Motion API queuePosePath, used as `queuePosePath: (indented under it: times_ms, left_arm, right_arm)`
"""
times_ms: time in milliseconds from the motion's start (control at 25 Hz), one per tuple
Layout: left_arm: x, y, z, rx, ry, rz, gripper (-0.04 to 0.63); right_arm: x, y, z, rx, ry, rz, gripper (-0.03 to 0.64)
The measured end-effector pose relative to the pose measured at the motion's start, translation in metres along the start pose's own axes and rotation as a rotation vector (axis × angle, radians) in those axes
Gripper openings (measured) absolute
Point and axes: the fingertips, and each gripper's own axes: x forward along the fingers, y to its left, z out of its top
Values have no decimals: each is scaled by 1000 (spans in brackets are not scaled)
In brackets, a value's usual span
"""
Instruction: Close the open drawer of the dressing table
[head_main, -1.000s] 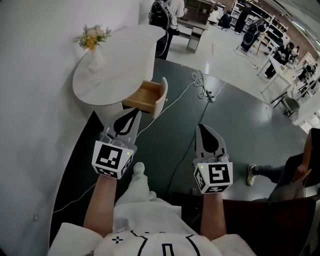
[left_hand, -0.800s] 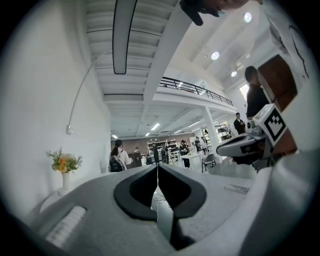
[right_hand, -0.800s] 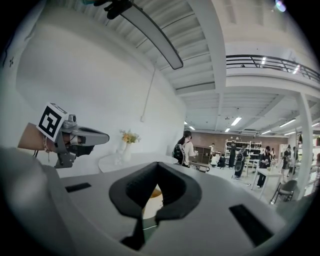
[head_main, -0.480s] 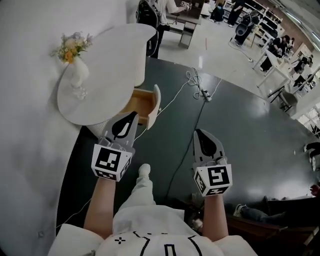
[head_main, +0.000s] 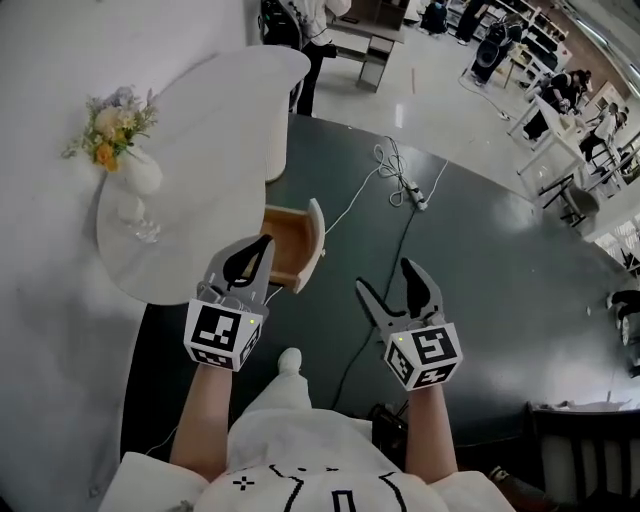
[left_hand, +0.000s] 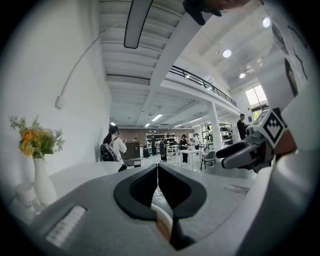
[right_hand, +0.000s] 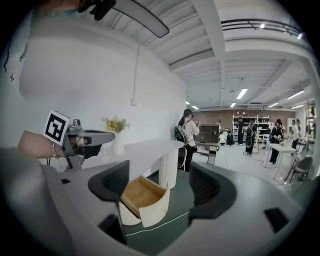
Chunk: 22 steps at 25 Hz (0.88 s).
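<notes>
In the head view, the drawer (head_main: 288, 240) is seen pulled out to the right from under the white tabletop (head_main: 210, 130), with its wooden inside exposed. Its near left corner is covered by the left gripper (head_main: 262, 243), whose jaws are pressed together with nothing between them. The right gripper (head_main: 386, 276) is held further right over the dark floor (head_main: 480, 260), clear of the drawer, with its jaws spread and empty. A vase (head_main: 138, 172) of flowers stands at the left of the tabletop. A glass item just beside it is hard to make out. A cable (head_main: 400, 215) lies on the floor beyond.

In the left gripper view, the jaws are shown meeting at their tips. Only a sliver of the drawer's wood and pale front is visible in the gap below them, and the rest is hidden by the gripper body. The vase is seen at the far left.

In the right gripper view, the jaws are set wide apart. The open drawer is framed between them, further off and untouched. A ribbed pedestal (right_hand: 168, 170) is seen behind it.
</notes>
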Motion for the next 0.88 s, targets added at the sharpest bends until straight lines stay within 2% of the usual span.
queuePosePath:
  times_ms: [40,120,240,360,520,680,880]
  left_arm:
    - [9,8,-1,-6,2,1,17]
    - [26,21,0,-13,8,-3,17]
    - [51,39,-6,-15,21,-16,17]
    - [72,53,-27,-26,35,-24,17]
    - [91,62,-53,-48,66,-25,17]
    - [108,61,-79,-70,96,-35,17]
    - [120,63,-104,-81,131,-35,17]
  right_arm:
    - [12,-5,1,6,3,-7,394]
    - [31,-17,3,8,19,-24,451]
    - [59,-29,-5,12,70,-23,451]
    - [84,-35,-33,47,135,19,449]
    - [106,-44,-54,76,148,82,448]
    - [124,-49,-78,72,173,194,445]
    - [144,-53,-104,65,192,263,445]
